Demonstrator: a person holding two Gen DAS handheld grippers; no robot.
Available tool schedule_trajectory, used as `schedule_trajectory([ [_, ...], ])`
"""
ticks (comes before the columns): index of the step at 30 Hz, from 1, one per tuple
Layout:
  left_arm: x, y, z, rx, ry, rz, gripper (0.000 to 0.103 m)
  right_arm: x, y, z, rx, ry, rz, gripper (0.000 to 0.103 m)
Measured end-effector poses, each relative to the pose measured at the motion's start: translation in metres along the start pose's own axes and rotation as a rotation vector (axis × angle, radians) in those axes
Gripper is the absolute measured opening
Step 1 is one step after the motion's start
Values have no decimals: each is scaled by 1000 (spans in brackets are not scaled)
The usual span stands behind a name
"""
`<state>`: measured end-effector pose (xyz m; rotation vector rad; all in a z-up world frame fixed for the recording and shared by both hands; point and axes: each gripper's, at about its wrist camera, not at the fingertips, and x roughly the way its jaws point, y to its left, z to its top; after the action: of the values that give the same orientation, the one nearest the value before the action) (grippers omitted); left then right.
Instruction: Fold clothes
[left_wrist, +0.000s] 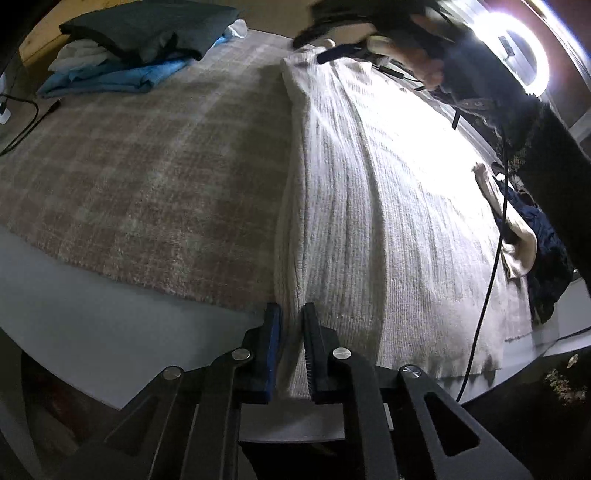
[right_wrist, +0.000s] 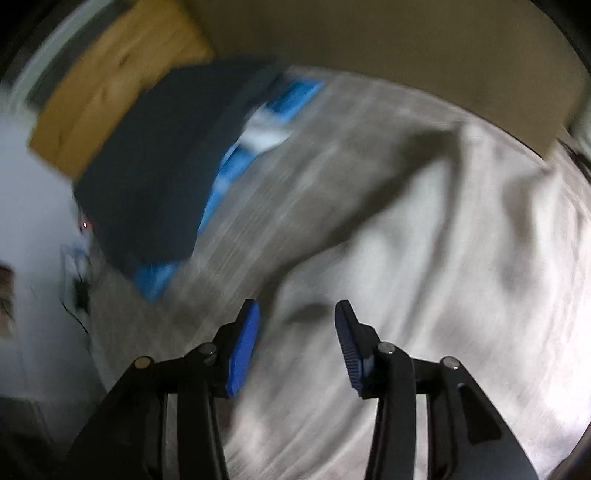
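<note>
A white ribbed knit garment (left_wrist: 388, 206) lies spread lengthwise on a checked beige blanket (left_wrist: 147, 166). My left gripper (left_wrist: 291, 308) is shut on the garment's near left edge, with fabric pinched between its pads. At the garment's far end a person's hand holds the right gripper, one blue finger (left_wrist: 341, 51) showing. In the blurred right wrist view, my right gripper (right_wrist: 298, 306) stands open above the white garment (right_wrist: 443, 258), with nothing gripped between its jaws.
A pile of dark grey, blue and white clothes (left_wrist: 147, 37) sits at the blanket's far left, also blurred (right_wrist: 159, 166) beside a cardboard box (right_wrist: 110, 81). A ring light (left_wrist: 517, 48) glares at the right. A black cable (left_wrist: 491, 258) hangs over the garment; dark blue clothing (left_wrist: 546, 251) lies at its right.
</note>
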<state>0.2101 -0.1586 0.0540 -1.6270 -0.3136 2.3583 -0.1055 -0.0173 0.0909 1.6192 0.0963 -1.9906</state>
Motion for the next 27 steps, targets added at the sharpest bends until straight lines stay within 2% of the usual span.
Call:
schedule_trajectory([
  [4,-2,-4,-2,20,-13,3,9,27,27,3,-73,25,-175,43],
  [6,-3,-6,-3,31,-21,6,9,28,31,2,-96,6,-214,41],
  [8,-5,-8,-3,40,-29,0,8,26,29,0,-109,-6,-230,14],
  [9,-6,-9,-2,44,-34,-3,8,22,22,0,-87,-11,-196,6],
  [14,-23,-34,-3,116,-73,-54,8,-26,-42,-25,131,-143,92,6],
  [20,-34,-83,-9,286,-73,-97,8,-71,-126,-92,390,-359,301,6],
  [22,-29,-90,-14,335,-47,-106,8,-74,-152,-116,461,-369,310,6],
  [24,-23,-95,-24,378,-14,-108,8,-70,-167,-128,496,-350,280,6],
  [27,-12,-103,-30,410,27,-113,8,-65,-177,-137,478,-304,235,6],
])
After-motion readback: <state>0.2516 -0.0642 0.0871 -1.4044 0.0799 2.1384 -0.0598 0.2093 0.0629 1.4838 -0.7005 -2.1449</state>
